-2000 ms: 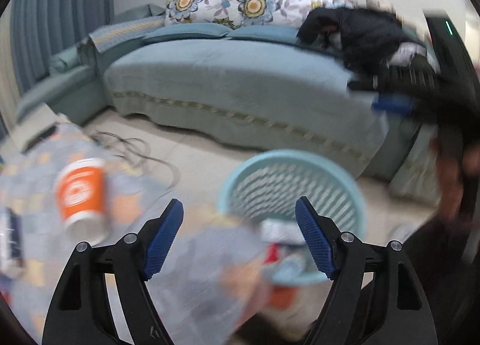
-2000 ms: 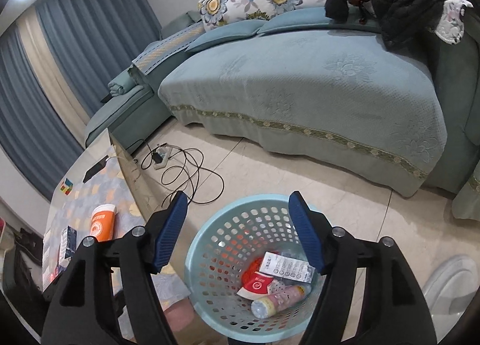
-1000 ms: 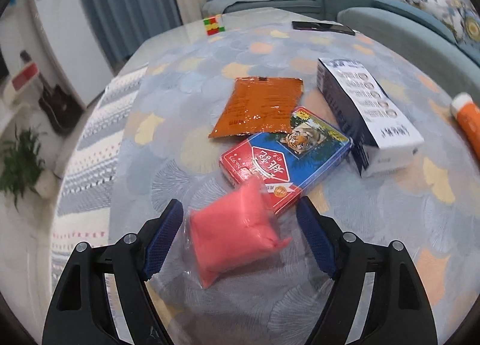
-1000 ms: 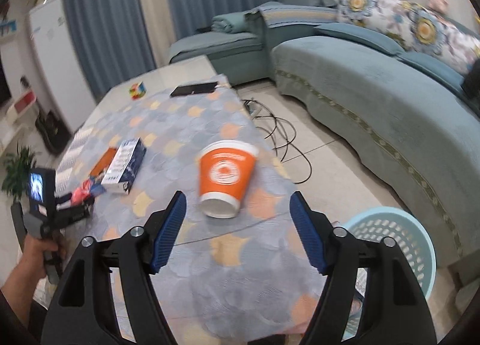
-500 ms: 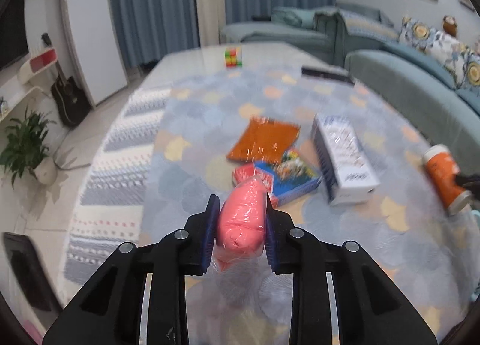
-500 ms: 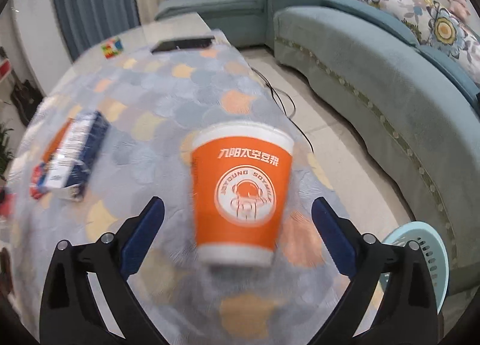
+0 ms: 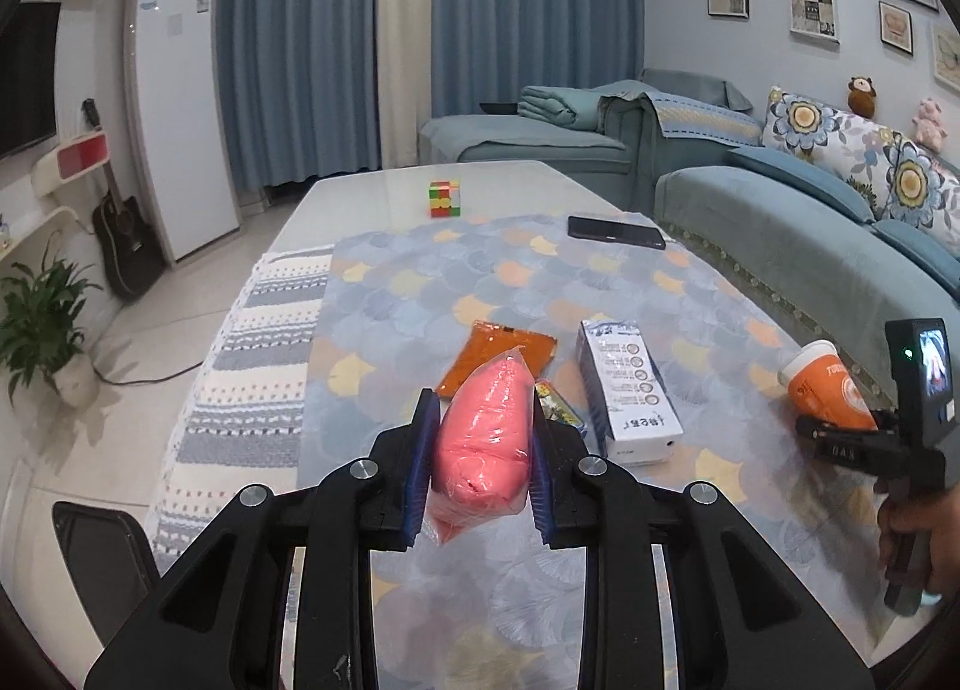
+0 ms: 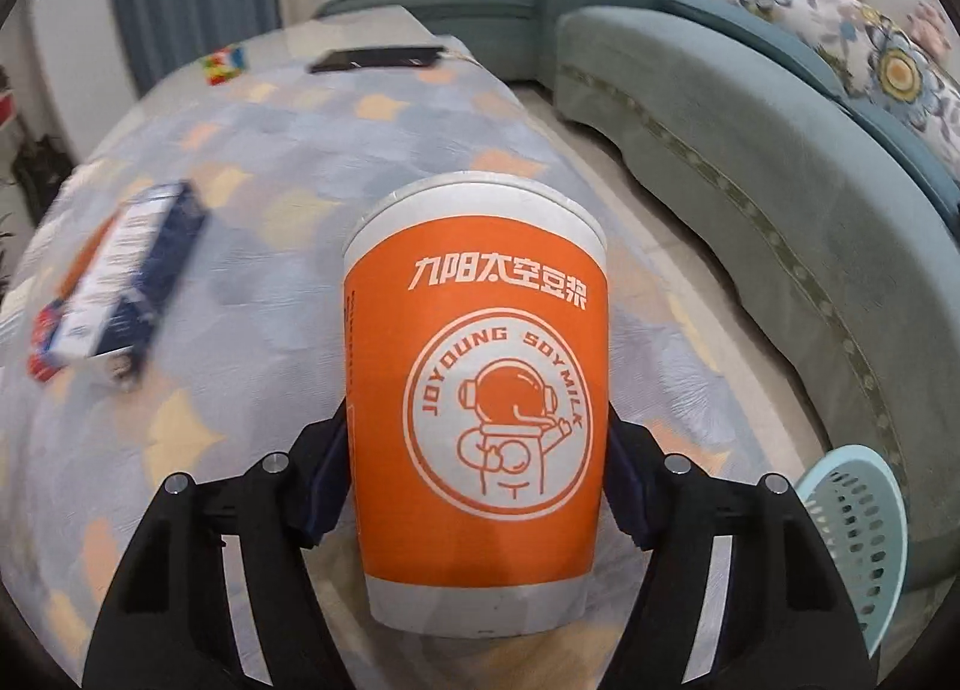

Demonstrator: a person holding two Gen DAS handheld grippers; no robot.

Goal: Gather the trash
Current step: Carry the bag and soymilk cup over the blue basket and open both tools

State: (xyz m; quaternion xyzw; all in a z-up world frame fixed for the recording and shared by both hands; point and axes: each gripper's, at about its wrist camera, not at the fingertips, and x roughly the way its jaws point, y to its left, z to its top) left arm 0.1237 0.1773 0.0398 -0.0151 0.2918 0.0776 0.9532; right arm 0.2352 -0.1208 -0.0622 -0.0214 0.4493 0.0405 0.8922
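Note:
My left gripper (image 7: 480, 459) is shut on a pink plastic bag (image 7: 486, 438) and holds it above the patterned tablecloth. My right gripper (image 8: 477, 471) has its jaws against both sides of an orange and white soy milk cup (image 8: 477, 390) that lies on its side on the cloth. The same cup (image 7: 825, 387) shows in the left wrist view at the right, with the right gripper behind it. An orange flat packet (image 7: 498, 354), a white and blue carton (image 7: 624, 390) and a partly hidden red and blue packet (image 7: 558, 405) lie on the table. A light blue perforated basket (image 8: 858, 534) stands on the floor at the right.
A Rubik's cube (image 7: 444, 198) and a black phone (image 7: 617, 232) lie at the table's far end. A blue sofa (image 7: 810, 246) runs along the right. A white fridge (image 7: 180, 102), a guitar (image 7: 123, 246) and a potted plant (image 7: 42, 324) stand at the left.
My left gripper closed on the pink bag and lifted it off the table. My right gripper moved in and its jaws closed around the orange cup.

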